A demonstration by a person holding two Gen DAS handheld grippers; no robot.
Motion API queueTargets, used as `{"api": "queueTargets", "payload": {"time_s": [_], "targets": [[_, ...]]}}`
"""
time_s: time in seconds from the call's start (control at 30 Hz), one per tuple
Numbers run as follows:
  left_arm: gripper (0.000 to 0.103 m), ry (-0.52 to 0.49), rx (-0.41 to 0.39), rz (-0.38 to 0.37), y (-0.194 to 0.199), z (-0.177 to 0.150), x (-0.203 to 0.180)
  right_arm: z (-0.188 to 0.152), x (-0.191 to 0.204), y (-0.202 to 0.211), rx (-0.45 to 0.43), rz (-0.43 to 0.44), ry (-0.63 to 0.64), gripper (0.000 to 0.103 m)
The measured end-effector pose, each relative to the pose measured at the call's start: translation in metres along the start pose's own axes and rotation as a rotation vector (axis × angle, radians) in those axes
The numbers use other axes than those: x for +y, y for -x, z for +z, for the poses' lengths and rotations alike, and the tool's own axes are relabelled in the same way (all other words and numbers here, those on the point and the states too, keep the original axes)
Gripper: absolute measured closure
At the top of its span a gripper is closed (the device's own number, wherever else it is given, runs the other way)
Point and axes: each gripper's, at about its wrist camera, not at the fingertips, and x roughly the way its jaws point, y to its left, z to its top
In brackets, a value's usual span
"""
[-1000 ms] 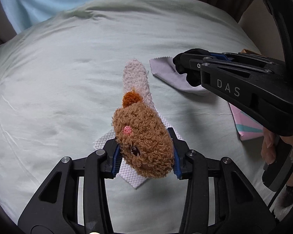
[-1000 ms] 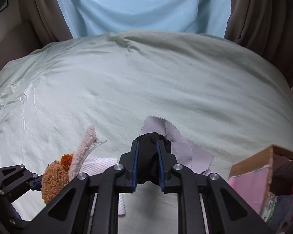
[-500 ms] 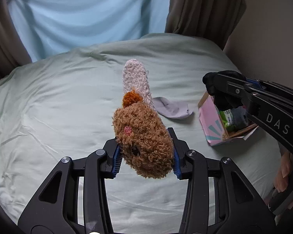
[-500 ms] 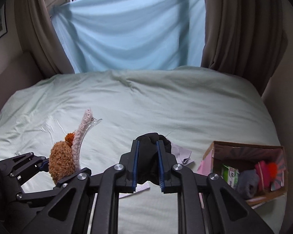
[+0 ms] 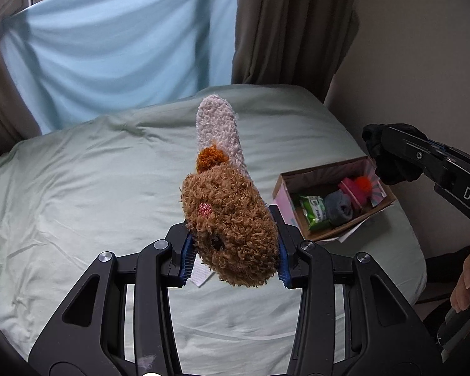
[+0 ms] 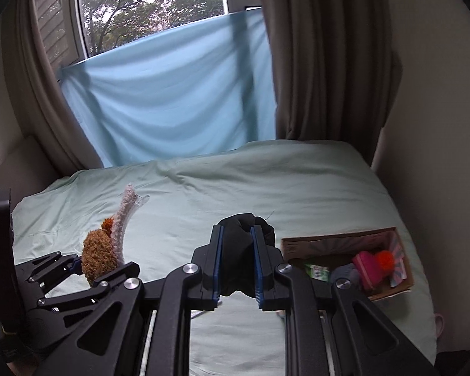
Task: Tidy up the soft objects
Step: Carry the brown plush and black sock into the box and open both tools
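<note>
My left gripper (image 5: 233,257) is shut on a brown fuzzy plush toy (image 5: 232,225) with a pale pink fleece strip (image 5: 219,131) standing up behind it; it is held above the bed. The toy also shows in the right wrist view (image 6: 98,257). My right gripper (image 6: 236,269) is shut on a black cloth bundle (image 6: 244,225), also seen in the left wrist view (image 5: 388,159), held above the bed near the cardboard box (image 5: 329,235). The open box (image 6: 404,288) holds a grey sock, a green packet and pink and orange items.
The pale green bed sheet (image 5: 78,203) fills the lower views. A white cloth (image 5: 200,277) lies under the left gripper. A blue sheet (image 6: 172,103) hangs over the window, brown curtains (image 6: 329,62) on either side. A wall stands right of the box.
Both grippers have risen well above the bed with their objects. The box has come fully into view; the grey cloth on the bed has gone out of sight.
</note>
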Motion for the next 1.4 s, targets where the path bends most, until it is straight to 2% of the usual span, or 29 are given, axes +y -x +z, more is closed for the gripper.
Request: {"api": "queueTargets", "payload": {"time_s": [0.3,0.5,0.7,1.03,1.4], "targets": [[0.065,0.025,-0.003,-0.017,-0.015,0.024,-0.09,-0.002,-0.097,0.016,0.02,-0.011,-0.038,0.088],[0.065,0.054,0.037,-0.016,-0.055,0.034,-0.151,-0.002,-0.166,0.007,0.057,-0.005,-0.049,0.088],[0.065,0.079,0.113,0.002,-0.115,0.033,-0.193,-0.001,-0.225,-0.035,0.132,0.014,-0.047,0.088],[0.065,0.09,0.267,0.042,-0.219,0.017,-0.219,-0.008,-0.265,-0.129,0.265,0.076,0.0,0.088],[0.065,0.126,0.455,0.075,-0.291,-0.02,-0.212,-0.034,-0.266,-0.208,0.418,0.204,-0.071,0.088]]}}
